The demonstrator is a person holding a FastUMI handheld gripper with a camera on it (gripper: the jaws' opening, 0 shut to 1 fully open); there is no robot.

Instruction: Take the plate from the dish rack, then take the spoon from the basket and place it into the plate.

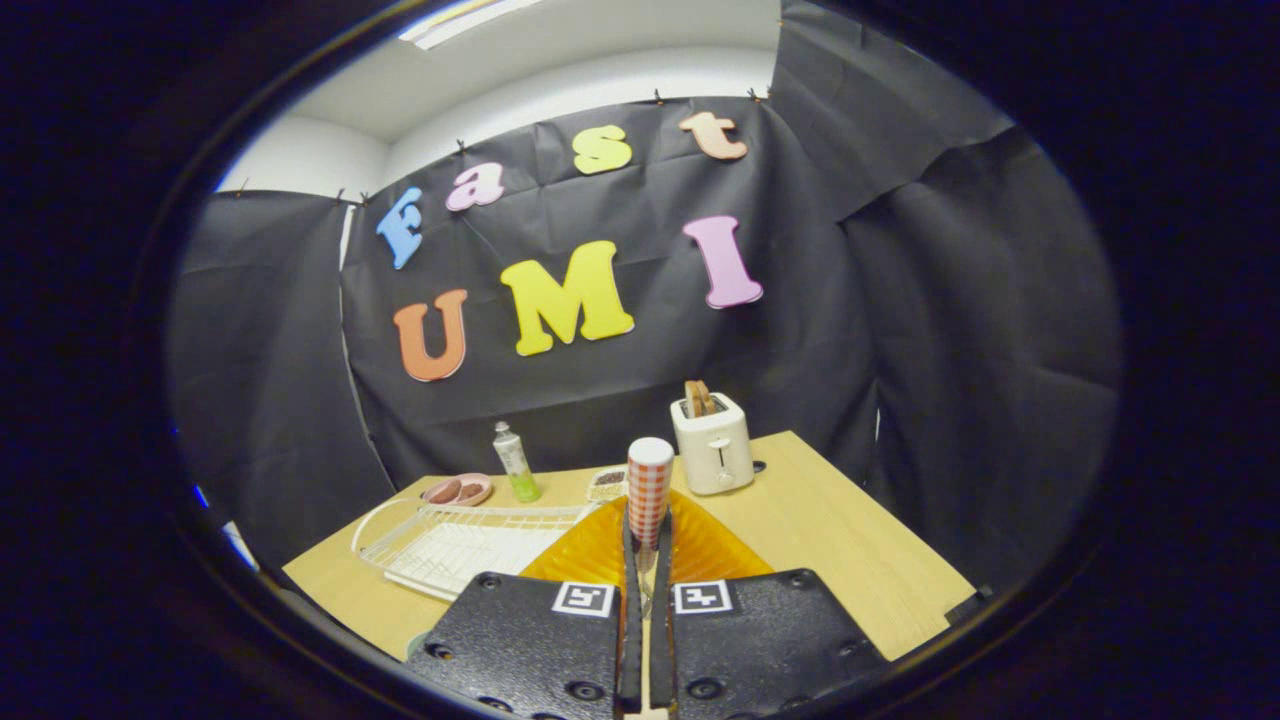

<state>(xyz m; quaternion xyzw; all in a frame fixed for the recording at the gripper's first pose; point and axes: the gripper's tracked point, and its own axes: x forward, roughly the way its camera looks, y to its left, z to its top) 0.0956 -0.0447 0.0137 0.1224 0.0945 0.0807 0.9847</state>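
Pale wooden table (850,560); jaws pinched on spoon (649,500) with checkered handle above ribbed amber plate (700,545).

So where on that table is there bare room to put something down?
Bare wood lies right of the orange plate, in front of the toaster. The back left is crowded: rack, bottle, small dish. The gripper is shut on the spoon.

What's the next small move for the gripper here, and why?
Probably lower a little and open. The gripper is shut on the red-and-white checkered-handled spoon, held upright over the ribbed orange plate, which already lies on the wooden table beside the white wire dish rack.
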